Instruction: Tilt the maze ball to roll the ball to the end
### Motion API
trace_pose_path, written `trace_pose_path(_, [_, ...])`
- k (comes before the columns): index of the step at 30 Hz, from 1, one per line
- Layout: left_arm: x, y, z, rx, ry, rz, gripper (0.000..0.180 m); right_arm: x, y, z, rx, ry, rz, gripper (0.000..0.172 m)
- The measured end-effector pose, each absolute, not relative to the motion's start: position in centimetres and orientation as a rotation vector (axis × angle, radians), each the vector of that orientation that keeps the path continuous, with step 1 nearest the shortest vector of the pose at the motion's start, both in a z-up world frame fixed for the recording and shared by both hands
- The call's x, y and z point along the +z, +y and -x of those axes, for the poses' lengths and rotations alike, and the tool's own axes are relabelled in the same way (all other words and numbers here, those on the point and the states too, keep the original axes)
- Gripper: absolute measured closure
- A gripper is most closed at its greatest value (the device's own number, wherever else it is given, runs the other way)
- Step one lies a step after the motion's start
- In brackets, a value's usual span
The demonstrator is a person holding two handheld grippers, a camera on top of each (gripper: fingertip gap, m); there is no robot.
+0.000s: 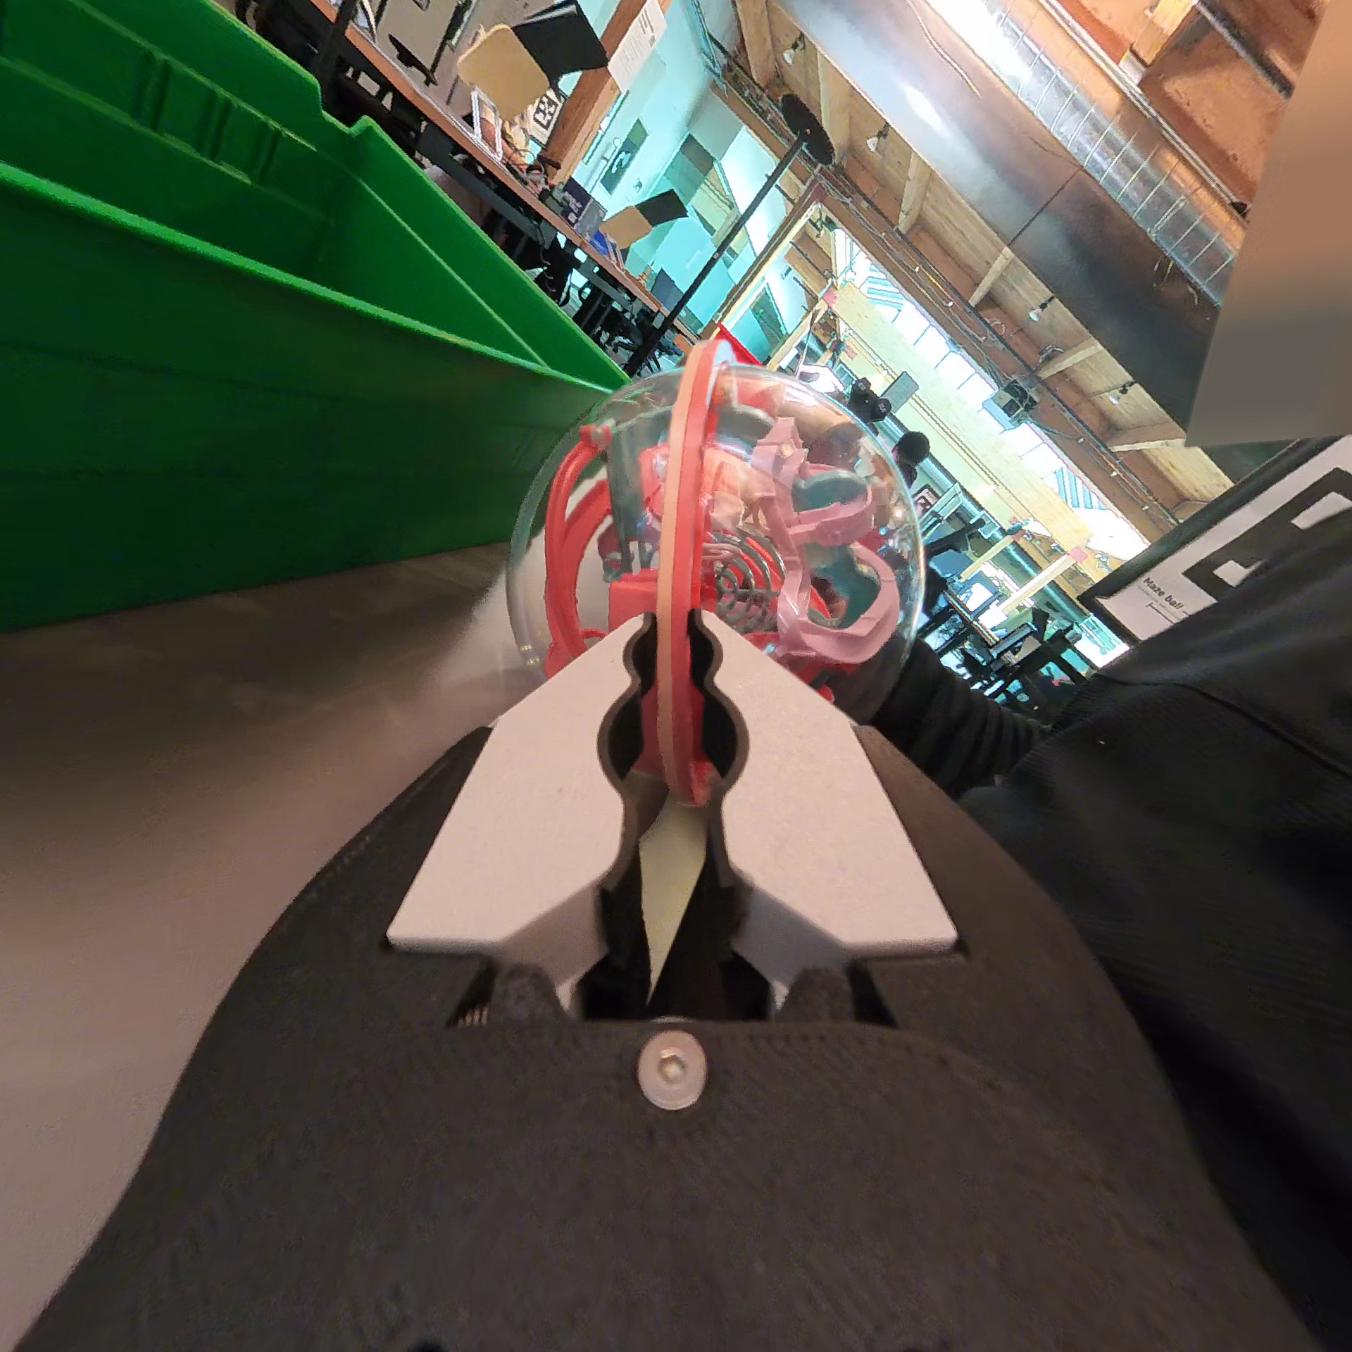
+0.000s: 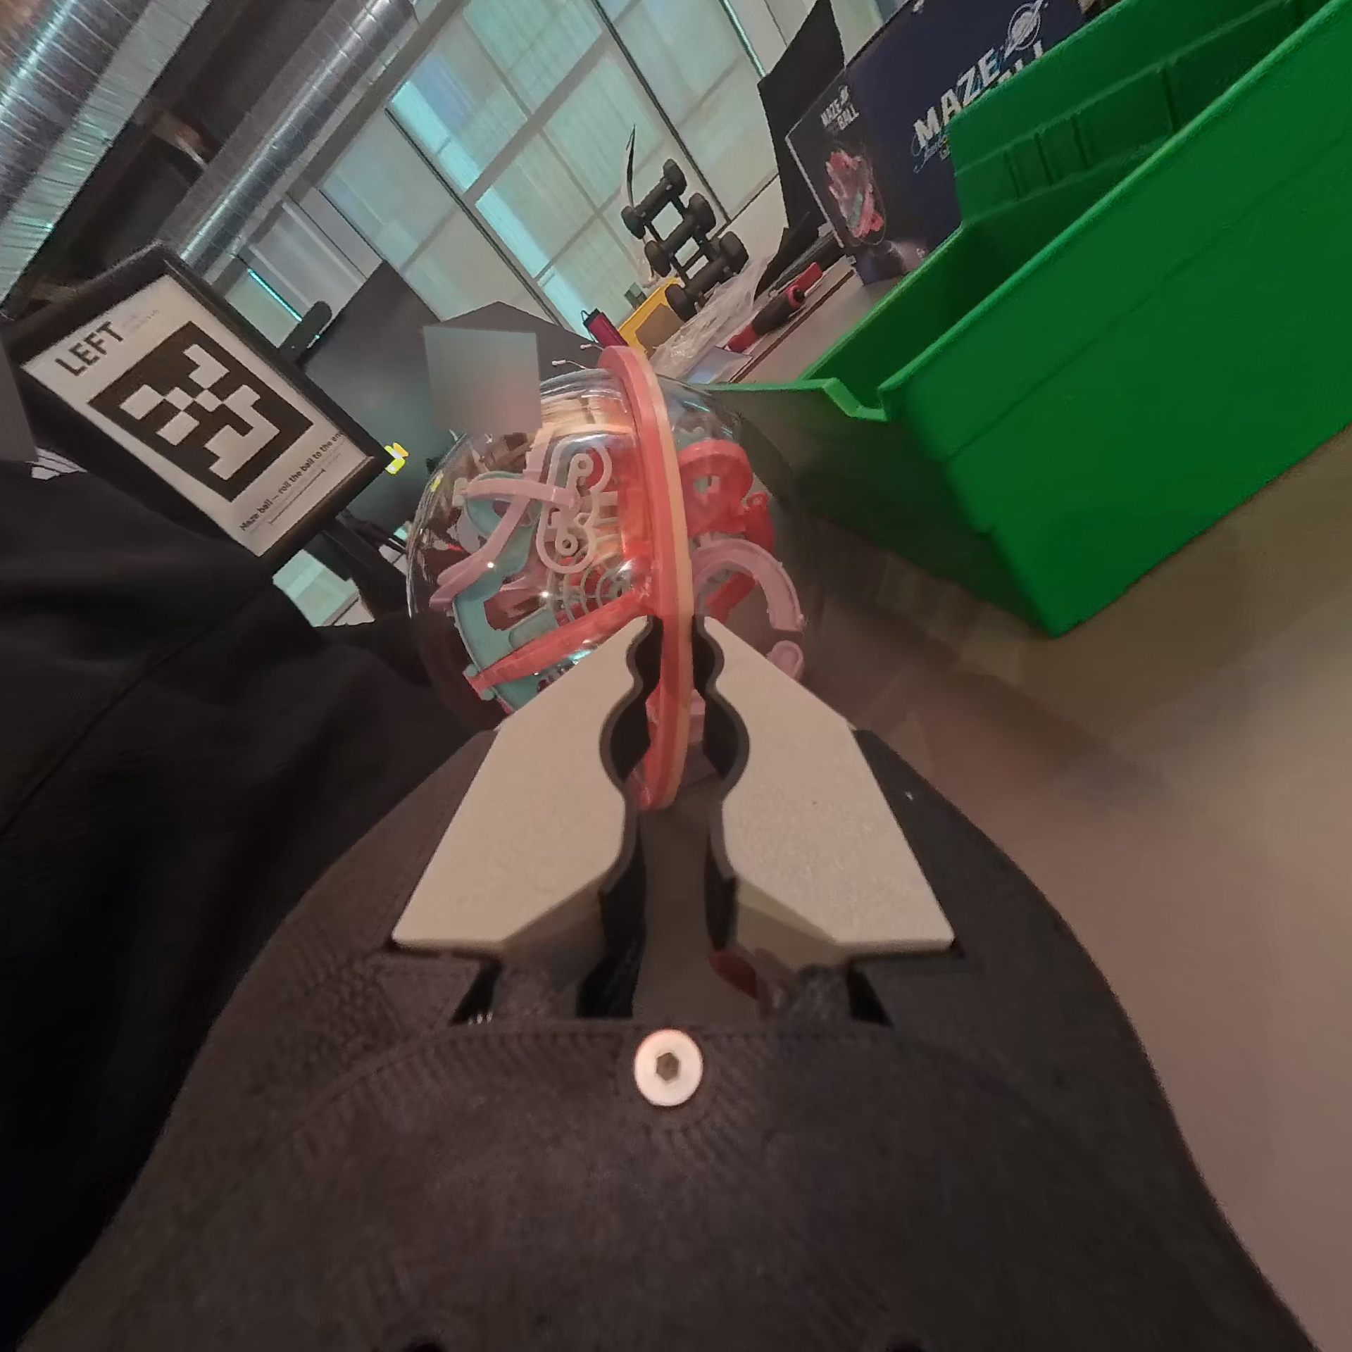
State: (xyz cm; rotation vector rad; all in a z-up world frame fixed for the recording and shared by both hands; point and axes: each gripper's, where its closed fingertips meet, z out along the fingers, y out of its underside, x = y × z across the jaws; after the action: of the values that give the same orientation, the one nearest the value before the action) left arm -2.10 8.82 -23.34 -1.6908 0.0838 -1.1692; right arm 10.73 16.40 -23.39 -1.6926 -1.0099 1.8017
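Your left gripper [image 1: 674, 622] and right gripper [image 2: 677, 622] each have their jaws clenched on the red rim of the maze ball [image 1: 713, 527], from opposite sides. That rim [image 2: 662, 512] runs edge-on straight ahead between the jaws, its clear halves bulging to either side. The grey surface [image 1: 219, 695] lies beyond, green bins [image 2: 1134, 402] beside it, in a workshop with large windows [image 2: 512, 146].

**Maze ball: pose and condition**

The maze ball [image 1: 713, 527] is a clear sphere enclosing red, pink and teal tracks. A red equatorial rim [image 2: 662, 512] stands nearly vertical. Tongs clamp the rim from opposite sides, above the grey surface [image 1: 219, 731].
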Motion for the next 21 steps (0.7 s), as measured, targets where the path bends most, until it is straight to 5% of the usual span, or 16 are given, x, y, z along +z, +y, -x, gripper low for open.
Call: trace_pose_path(21, [-21.6, 8.2, 5.2, -1.008, 0.062, 1.715, 0.173, -21.6, 15.5, -7.9, 1.723, -1.077, 1.6, 0.165])
